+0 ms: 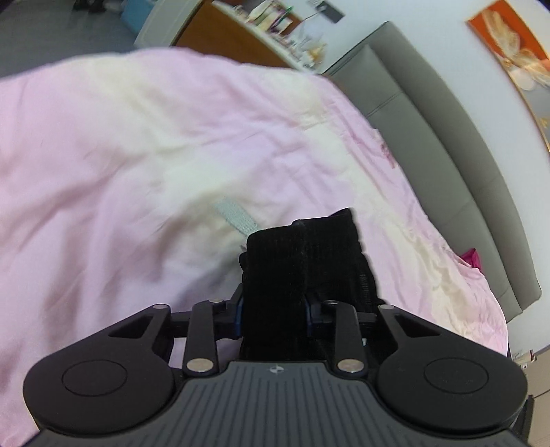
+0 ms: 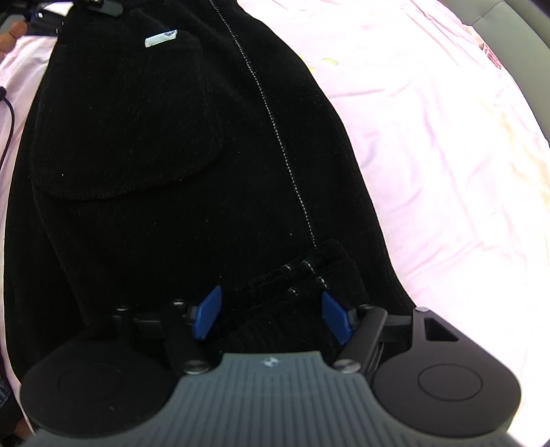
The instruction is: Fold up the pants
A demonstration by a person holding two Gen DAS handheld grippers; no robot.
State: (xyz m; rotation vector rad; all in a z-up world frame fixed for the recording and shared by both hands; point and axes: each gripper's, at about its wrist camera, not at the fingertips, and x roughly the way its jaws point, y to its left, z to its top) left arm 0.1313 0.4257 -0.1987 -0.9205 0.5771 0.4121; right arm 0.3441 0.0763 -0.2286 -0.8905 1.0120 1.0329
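Note:
The black pants (image 2: 154, 154) lie spread over the pink bed cover (image 2: 447, 137), with a white label (image 2: 161, 38) near the top and a pale stitched seam down the middle. My right gripper (image 2: 271, 316) points steeply down at them. Its blue pads (image 2: 206, 316) stand apart, and a thick folded edge of the black cloth lies between them without being pinched. In the left wrist view, my left gripper (image 1: 275, 306) is shut on a bunched end of the pants (image 1: 302, 254), which sticks up past the fingers above the bed cover (image 1: 137, 154).
A grey padded headboard (image 1: 429, 120) runs along the bed's far right side under an orange picture (image 1: 512, 51). A cluttered shelf (image 1: 275, 24) stands beyond the bed. A grey strip (image 1: 235, 215) lies on the cover. A person's hand (image 2: 13, 32) and a black cable (image 2: 8, 113) show at the left.

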